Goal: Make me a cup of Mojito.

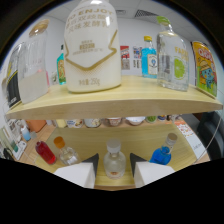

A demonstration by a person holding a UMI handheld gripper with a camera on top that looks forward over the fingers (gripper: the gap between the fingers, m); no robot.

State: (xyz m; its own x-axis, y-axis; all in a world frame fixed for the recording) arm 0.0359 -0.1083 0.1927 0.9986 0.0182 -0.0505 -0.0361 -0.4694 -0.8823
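Clear bottle (114,159), likely a Mojito ingredient, stands on the lower shelf between your gripper (114,171) fingers, which are spread with gaps either side, not yet pressing. Blue bottle (163,153) sits near on one side, red bottle (45,152) farther on the other. Close off-centre and you'd likely tip it.

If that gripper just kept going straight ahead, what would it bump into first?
Most likely the small clear bottle with the pale cap: it stands between the open gripper fingers, just ahead on the lower shelf. Exact depth is unclear.
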